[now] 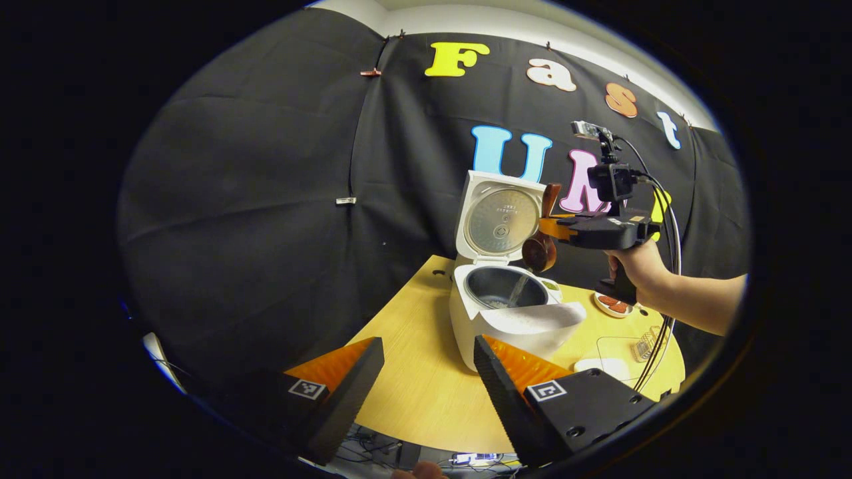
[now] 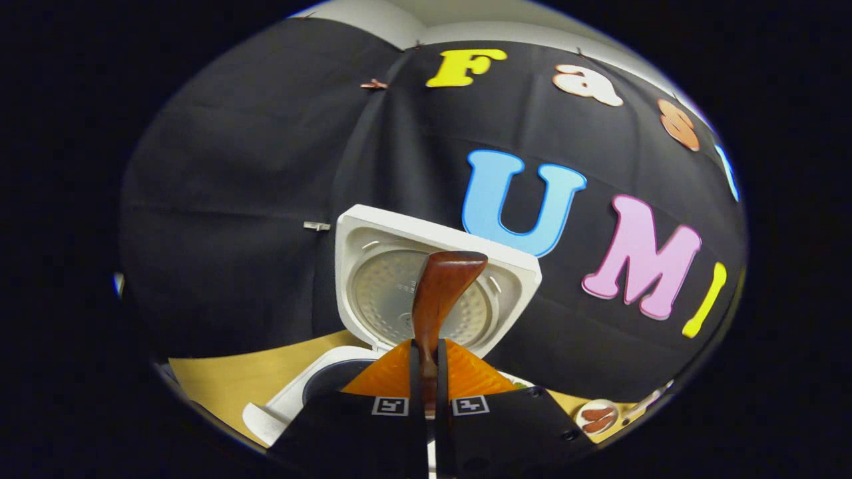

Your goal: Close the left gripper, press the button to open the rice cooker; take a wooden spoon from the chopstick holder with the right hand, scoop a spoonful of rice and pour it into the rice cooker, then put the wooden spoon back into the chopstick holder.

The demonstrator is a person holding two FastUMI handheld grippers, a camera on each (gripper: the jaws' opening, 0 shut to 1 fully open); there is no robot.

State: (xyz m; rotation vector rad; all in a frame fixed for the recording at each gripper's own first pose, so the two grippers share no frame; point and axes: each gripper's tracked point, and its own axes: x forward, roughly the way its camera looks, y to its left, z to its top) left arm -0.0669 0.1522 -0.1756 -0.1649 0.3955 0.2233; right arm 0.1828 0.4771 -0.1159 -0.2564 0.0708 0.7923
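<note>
The white rice cooker (image 1: 496, 319) stands on the wooden table (image 1: 426, 392) with its lid (image 1: 499, 219) swung up. My right gripper (image 1: 551, 227), held by a hand (image 1: 642, 266), is shut on the brown wooden spoon (image 1: 540, 249). The spoon's bowl hangs tilted just over the dark inner pot (image 1: 496, 287), and a thin pale streak (image 1: 518, 290) runs from it into the pot. In the right gripper view the spoon (image 2: 442, 286) rises from between the closed fingers of the right gripper (image 2: 426, 349), in front of the lid (image 2: 379, 293). My left gripper (image 1: 427, 346) is open, short of the cooker's front.
A small dish (image 1: 612, 305) with red-brown pieces sits right of the cooker, also seen as the dish (image 2: 596, 418) in the right gripper view. Nearer the table's right edge lie a clear tray (image 1: 622, 346) with a wire item and a white object (image 1: 602, 366). Cables hang from the right gripper.
</note>
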